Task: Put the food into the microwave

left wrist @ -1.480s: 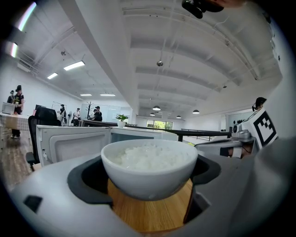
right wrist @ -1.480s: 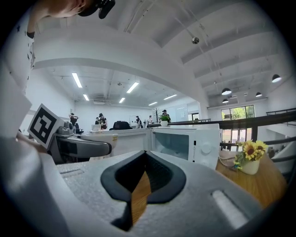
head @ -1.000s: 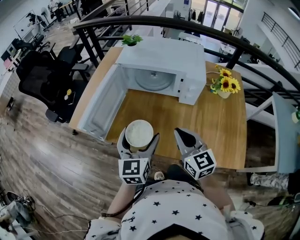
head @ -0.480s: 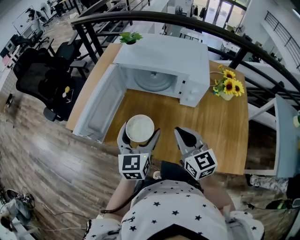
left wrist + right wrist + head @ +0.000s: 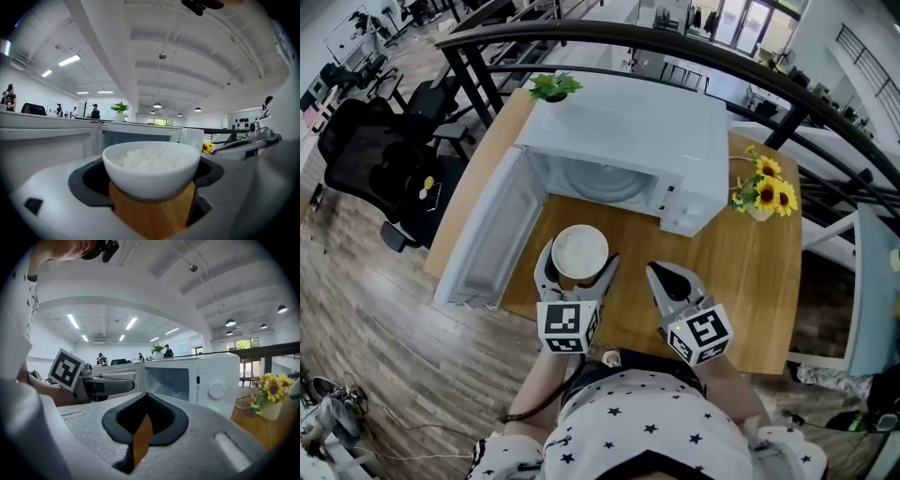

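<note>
A white bowl of rice (image 5: 579,251) is held above the wooden table (image 5: 741,281), just in front of the white microwave (image 5: 628,131). My left gripper (image 5: 578,270) is shut on the bowl, its jaws round the bowl's sides. In the left gripper view the bowl (image 5: 151,168) fills the space between the jaws, with the microwave (image 5: 140,136) straight behind it. The microwave door (image 5: 487,234) is swung wide open to the left, and the glass turntable (image 5: 600,178) inside is bare. My right gripper (image 5: 664,274) hovers beside the bowl, shut and holding nothing. From the right gripper view the microwave (image 5: 187,376) stands ahead.
A vase of sunflowers (image 5: 764,192) stands right of the microwave, and a small potted plant (image 5: 551,86) sits at its back left corner. Black office chairs (image 5: 375,141) are on the floor to the left. A black railing (image 5: 703,56) curves behind the table.
The bowl and my left gripper have moved a little forward toward the microwave. The microwave now looks closer and larger. The right gripper keeps its place beside the bowl.
</note>
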Tool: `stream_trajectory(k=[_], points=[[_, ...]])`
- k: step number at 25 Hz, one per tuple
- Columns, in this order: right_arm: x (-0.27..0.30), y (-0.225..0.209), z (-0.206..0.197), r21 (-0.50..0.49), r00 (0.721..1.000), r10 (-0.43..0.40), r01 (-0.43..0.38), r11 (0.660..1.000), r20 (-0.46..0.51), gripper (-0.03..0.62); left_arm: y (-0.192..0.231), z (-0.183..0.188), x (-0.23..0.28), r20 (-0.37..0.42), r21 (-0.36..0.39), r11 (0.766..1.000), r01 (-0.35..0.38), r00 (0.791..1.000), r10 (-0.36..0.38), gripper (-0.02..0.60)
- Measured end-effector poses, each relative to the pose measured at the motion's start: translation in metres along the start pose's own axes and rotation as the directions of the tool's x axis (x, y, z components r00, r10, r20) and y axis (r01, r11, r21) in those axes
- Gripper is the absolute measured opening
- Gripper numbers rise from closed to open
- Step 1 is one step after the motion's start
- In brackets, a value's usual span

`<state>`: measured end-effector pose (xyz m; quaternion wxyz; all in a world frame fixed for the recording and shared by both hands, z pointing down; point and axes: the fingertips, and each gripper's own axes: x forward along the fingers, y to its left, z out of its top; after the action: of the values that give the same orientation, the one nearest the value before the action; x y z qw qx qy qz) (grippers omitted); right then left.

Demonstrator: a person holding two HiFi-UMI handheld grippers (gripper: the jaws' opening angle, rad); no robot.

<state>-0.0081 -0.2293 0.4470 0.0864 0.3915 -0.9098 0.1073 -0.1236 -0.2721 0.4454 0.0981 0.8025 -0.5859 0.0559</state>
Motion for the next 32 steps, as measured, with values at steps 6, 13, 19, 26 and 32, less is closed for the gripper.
stream_trajectory(k=[6,13,19,26,32], points=[[0.019,-0.021,-0.007,0.011,1.000,0.006,-0.006,1.000,-0.026,0.005,0.008,-0.004,0.038,-0.017,0.015,1.000,0.000,1.000,0.001,0.505],[0.031,-0.037,-0.018,0.032,0.998,0.006,-0.004,0.999,-0.058,0.005,0.017,-0.012,0.077,-0.039,0.019,1.000,-0.009,0.999,0.009,0.505],[0.038,-0.049,-0.027,0.048,0.997,0.003,0.000,0.999,-0.076,0.005,0.023,-0.019,0.109,-0.053,0.026,1.000,-0.018,0.998,0.019,0.506],[0.044,-0.060,-0.034,0.065,0.996,-0.001,0.007,0.998,-0.091,0.005,0.029,-0.032,0.143,-0.083,0.038,0.999,-0.023,0.996,0.026,0.506],[0.050,-0.065,-0.042,0.075,0.994,0.003,0.006,0.997,-0.113,0.005,0.038,-0.043,0.169,-0.106,0.045,0.999,-0.030,0.994,0.034,0.505]])
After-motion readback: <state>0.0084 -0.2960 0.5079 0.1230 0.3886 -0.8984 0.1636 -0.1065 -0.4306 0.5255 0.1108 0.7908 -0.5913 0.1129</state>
